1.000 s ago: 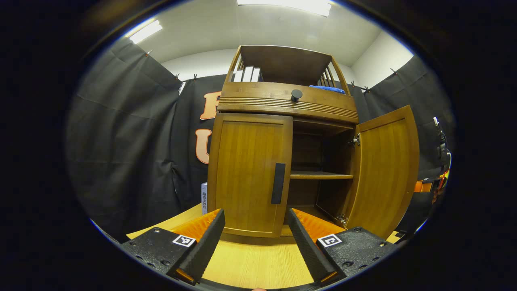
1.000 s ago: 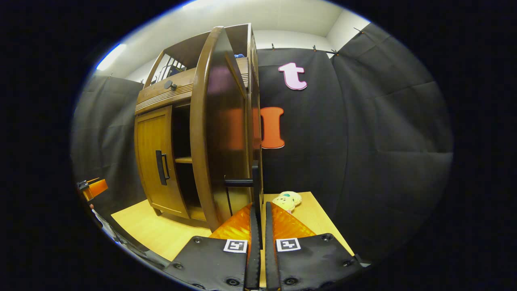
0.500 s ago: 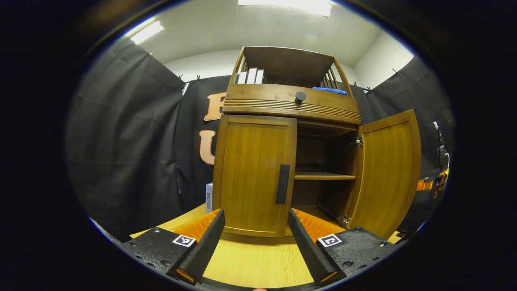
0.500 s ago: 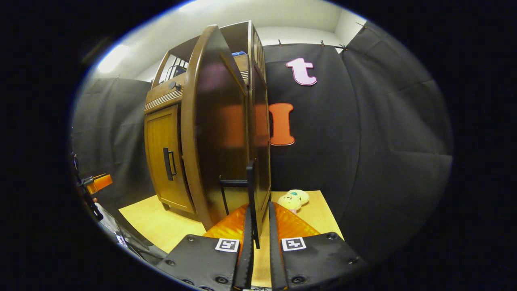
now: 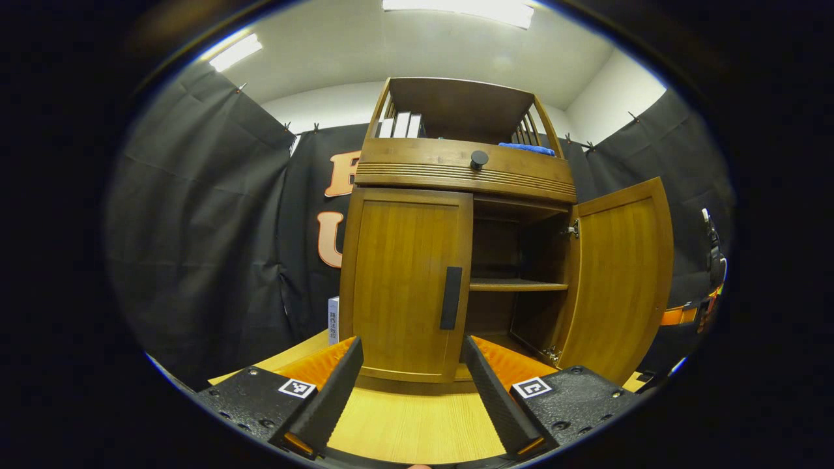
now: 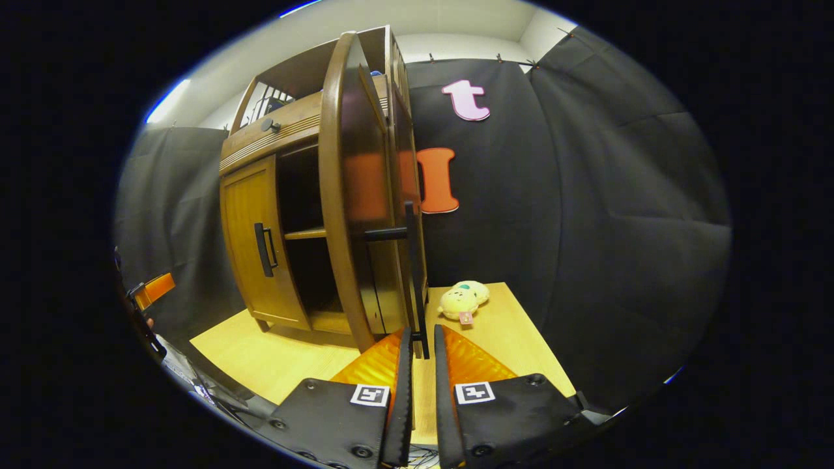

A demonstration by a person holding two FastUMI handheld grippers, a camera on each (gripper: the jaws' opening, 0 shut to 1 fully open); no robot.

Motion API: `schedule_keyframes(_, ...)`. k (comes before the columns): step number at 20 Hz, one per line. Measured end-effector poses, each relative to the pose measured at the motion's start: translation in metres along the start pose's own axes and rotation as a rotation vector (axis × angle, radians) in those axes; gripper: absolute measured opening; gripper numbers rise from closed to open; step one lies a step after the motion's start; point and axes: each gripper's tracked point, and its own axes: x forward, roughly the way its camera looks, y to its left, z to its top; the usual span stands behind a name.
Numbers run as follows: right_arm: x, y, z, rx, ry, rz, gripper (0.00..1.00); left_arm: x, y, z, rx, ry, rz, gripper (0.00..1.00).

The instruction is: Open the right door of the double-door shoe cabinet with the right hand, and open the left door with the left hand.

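Cabinet [image 5: 466, 170]: wooden, double-door, standing on the counter [image 5: 417, 426], at 12 o'clock in the left gripper view.

Left door [image 5: 404, 283]: shut, flush with the frame. Dark upright handle [image 5: 450, 298] near its inner edge.

Right door [image 5: 619, 280]: swung wide, at 3 o'clock of the cabinet in the left gripper view; inner face toward the camera. In the right gripper view it is seen edge-on at 12 o'clock, with its dark bar handle [image 6: 412, 273] standing off the outer face.

Interior: one shelf [image 5: 518, 284] across the open right half.

Top: drawer front with a round dark knob [image 5: 479, 158]; open rack above holding white books [image 5: 399, 126] at 11 o'clock and a blue cloth [image 5: 528, 148] at 1 o'clock.

Left gripper [image 5: 412, 348]: jaws spread wide, holding nothing, low before the left door and apart from its handle.

Right gripper [image 6: 418, 342]: jaws nearly together with a narrow gap; the lower end of the right door's handle sits just above the fingertips. Whether they press on it, cannot tell.

Plush toy [image 6: 464, 299]: pale yellow, lying on the counter at 1 o'clock of the right gripper, beside the cabinet's side.

Small white box [image 5: 333, 319]: upright at the cabinet's lower left corner.
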Motion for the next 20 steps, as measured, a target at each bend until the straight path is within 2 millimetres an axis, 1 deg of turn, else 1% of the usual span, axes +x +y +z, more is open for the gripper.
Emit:
schedule_keyframes(2, -0.016, 0.005, 0.011, -0.006, -0.035, -0.04, 0.24, 0.003, -0.003, -0.003, -0.012, 0.008, -0.008, 0.92)
schedule_keyframes(4, -0.03, 0.016, 0.021, -0.019, -0.069, -0.066, 0.24, 0.008, -0.005, -0.006, -0.031, 0.019, -0.015, 0.92)
schedule_keyframes(7, -0.047, 0.029, 0.03, -0.05, -0.093, -0.108, 0.24, 0.013, -0.009, -0.008, -0.056, 0.029, -0.026, 0.92)
schedule_keyframes(8, -0.051, 0.037, 0.033, -0.054, -0.099, -0.109, 0.23, 0.016, -0.008, -0.007, -0.054, 0.029, -0.028, 0.95)
schedule_keyframes(10, -0.062, 0.06, 0.04, -0.031, -0.113, -0.096, 0.24, 0.025, -0.009, -0.003, -0.017, 0.011, -0.041, 0.95)
schedule_keyframes(11, -0.066, 0.074, 0.042, -0.017, -0.118, -0.077, 0.24, 0.032, -0.004, -0.001, 0.016, -0.004, -0.03, 0.95)
schedule_keyframes(12, -0.066, 0.086, 0.046, -0.009, -0.128, -0.067, 0.24, 0.041, 0.003, 0.002, 0.039, -0.013, -0.015, 0.95)
schedule_keyframes(14, -0.067, 0.096, 0.053, -0.003, -0.155, -0.056, 0.23, 0.058, 0.005, 0.006, 0.036, -0.019, -0.017, 0.98)
schedule_keyframes(15, -0.067, 0.101, 0.055, -0.008, -0.162, -0.05, 0.29, 0.068, 0.004, 0.01, 0.03, -0.022, -0.021, 0.95)
schedule_keyframes(17, -0.063, 0.106, 0.056, -0.025, -0.162, -0.045, 0.47, 0.089, 0.002, 0.019, 0.029, -0.036, -0.038, 0.95)
schedule_keyframes(18, -0.06, 0.109, 0.056, -0.032, -0.161, -0.037, 0.57, 0.1, -0.004, 0.018, 0.03, -0.031, -0.068, 0.92)
schedule_keyframes(19, -0.056, 0.115, 0.056, -0.034, -0.155, -0.027, 0.66, 0.11, -0.008, 0.013, 0.029, -0.019, -0.079, 0.92)
schedule_keyframes(20, -0.053, 0.119, 0.055, -0.034, -0.147, -0.022, 0.76, 0.118, -0.007, 0.01, 0.032, -0.009, -0.08, 0.92)
